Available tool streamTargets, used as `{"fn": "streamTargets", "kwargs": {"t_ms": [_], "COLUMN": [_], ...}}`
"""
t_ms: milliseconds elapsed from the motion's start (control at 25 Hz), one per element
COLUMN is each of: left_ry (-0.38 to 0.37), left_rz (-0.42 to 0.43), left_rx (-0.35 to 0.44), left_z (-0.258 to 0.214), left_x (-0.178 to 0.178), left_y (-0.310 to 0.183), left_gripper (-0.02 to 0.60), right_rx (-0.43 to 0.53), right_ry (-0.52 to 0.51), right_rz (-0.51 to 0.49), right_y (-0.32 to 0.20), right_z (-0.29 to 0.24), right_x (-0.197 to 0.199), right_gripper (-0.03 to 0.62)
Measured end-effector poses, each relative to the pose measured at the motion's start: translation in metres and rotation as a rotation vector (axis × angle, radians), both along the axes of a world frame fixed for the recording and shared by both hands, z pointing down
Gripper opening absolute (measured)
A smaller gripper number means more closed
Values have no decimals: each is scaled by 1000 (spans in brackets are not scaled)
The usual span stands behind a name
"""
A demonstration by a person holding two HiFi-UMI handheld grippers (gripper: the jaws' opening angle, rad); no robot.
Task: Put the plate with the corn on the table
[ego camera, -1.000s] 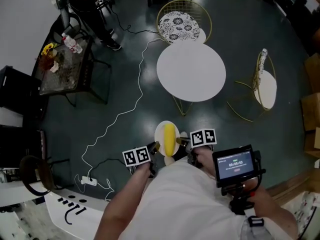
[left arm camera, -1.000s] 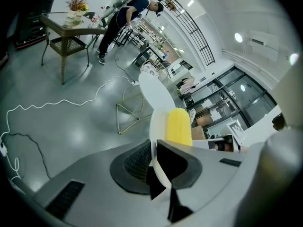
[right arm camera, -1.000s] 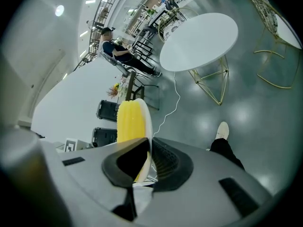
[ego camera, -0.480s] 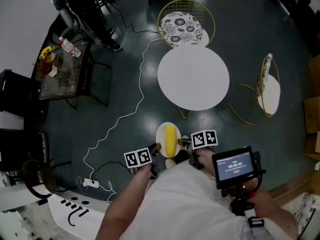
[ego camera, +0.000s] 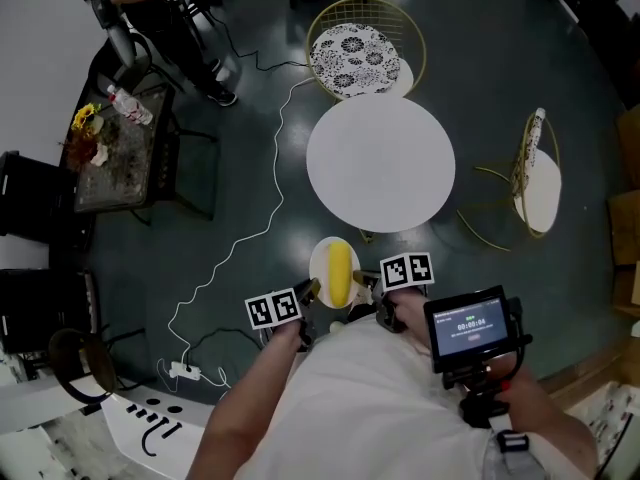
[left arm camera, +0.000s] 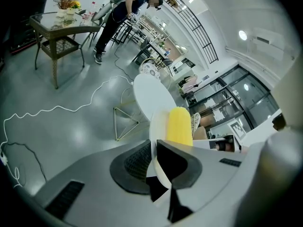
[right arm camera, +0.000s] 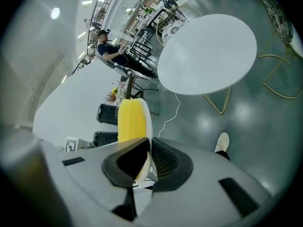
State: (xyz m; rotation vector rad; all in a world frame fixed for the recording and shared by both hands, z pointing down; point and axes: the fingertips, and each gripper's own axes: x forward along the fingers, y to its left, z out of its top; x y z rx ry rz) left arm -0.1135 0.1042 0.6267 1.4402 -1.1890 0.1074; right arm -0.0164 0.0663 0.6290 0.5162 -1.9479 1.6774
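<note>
A small white plate (ego camera: 320,264) carries a yellow corn cob (ego camera: 339,273) and hangs in the air just short of the round white table (ego camera: 380,162). My left gripper (ego camera: 312,294) is shut on the plate's left rim and my right gripper (ego camera: 364,286) is shut on its right rim. In the left gripper view the plate (left arm camera: 155,126) stands edge-on between the jaws, with the corn (left arm camera: 179,126) beyond it and the table (left arm camera: 149,99) farther off. In the right gripper view the plate's rim (right arm camera: 148,122) and corn (right arm camera: 130,119) sit in the jaws, the table (right arm camera: 208,53) ahead.
A gold wire chair with a patterned cushion (ego camera: 355,50) stands behind the table, another chair (ego camera: 535,173) to its right. A white cable (ego camera: 262,213) snakes over the dark floor. A glass side table (ego camera: 112,150) with flowers stands at the left, a person (ego camera: 165,3) beyond it.
The table has drifted slightly nearer and left in the head view. Both grippers still hold the plate in the same way.
</note>
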Motion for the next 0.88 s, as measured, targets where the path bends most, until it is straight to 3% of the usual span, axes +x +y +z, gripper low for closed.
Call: {"fn": "streamTargets", "kwargs": {"t_ms": [360,880], "left_ry": [17,36], "left_rz": [8,85], "left_rx": [-9,11], "left_z": [0,-1], "left_x": [20,26], "left_y": [-39,-85], "left_gripper": [43,43], "right_rx": [-4,22], "right_ry": [-5,-22], "right_rz": [10,111], "right_y": [-37,-76], "right_z": [-3,-3], "right_x": [21,29], "right_gripper": [37,35]}}
